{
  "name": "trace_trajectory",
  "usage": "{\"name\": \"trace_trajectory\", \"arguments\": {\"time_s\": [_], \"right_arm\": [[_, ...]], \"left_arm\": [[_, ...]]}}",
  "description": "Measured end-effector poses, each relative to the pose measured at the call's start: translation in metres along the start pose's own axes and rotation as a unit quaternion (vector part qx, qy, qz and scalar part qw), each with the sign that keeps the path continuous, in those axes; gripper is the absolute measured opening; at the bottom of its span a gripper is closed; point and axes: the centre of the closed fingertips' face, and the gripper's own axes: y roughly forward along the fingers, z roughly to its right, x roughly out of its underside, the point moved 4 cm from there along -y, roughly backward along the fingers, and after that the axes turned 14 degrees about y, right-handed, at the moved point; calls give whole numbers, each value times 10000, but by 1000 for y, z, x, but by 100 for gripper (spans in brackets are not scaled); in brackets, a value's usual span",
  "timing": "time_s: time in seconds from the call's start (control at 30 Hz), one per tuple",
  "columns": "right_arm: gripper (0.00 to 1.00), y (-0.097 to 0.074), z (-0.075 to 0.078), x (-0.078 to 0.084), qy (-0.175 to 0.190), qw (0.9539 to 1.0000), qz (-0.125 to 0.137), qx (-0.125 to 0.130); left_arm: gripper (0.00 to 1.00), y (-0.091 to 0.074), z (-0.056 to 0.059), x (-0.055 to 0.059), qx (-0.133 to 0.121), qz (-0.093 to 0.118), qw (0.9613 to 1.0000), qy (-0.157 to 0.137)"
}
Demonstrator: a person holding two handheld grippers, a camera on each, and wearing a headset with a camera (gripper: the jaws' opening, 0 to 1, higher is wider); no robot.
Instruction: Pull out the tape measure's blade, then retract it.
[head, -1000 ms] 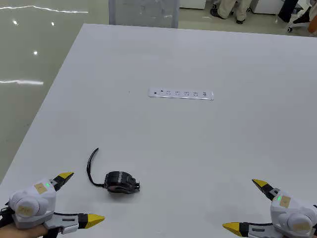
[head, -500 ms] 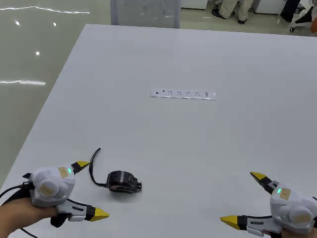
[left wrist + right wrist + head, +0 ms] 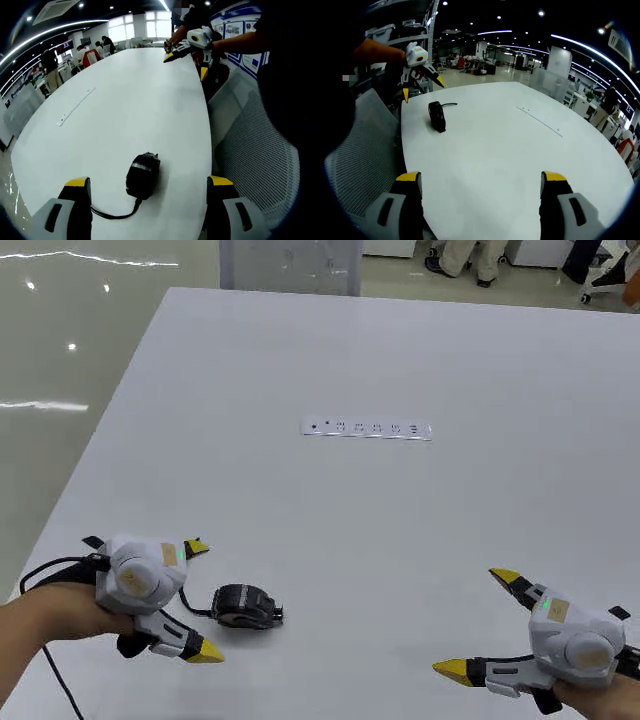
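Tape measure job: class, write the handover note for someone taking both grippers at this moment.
Left gripper: open, jaws framing the tape measure, not touching it.
Right gripper: open, empty, far to the right over the table.
Tape measure: on the table near the front edge, strap trailing toward the left gripper.
Done: nothing; no blade is out.
Left: hold the case, pull the blade, retract it.

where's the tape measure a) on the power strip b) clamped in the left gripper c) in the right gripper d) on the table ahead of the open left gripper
d: the tape measure lies on the table ahead of the left gripper, whose jaws stand open and clear of it.
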Motion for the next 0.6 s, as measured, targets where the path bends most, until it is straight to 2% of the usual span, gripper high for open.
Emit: {"name": "trace_trajectory", "arguments": {"time_s": [0.1, 0.27, 0.37, 0.47, 0.5, 0.6], "right_arm": [[100, 3, -3, -4, -60, 10000, -10, -70], [100, 9, -5, -9, -165, 9997, -49, -180], [100, 12, -8, -14, -289, 9992, -66, -272], [100, 15, -10, -17, -375, 9988, -97, -313], [100, 17, -10, -19, -398, 9986, -92, -346], [100, 22, -13, -24, -470, 9980, -79, -426]], "left_arm": [[92, 4, -1, -5, 204, -146, 9995, 191], [91, 12, -6, -10, 371, -253, 9980, 453], [91, 15, -6, -10, 577, -472, 9946, 715], [91, 18, -7, -13, 697, -612, 9920, 860], [91, 19, -6, -14, 806, -709, 9891, 1004], [91, 25, -6, -18, 925, -863, 9845, 1216]]}}
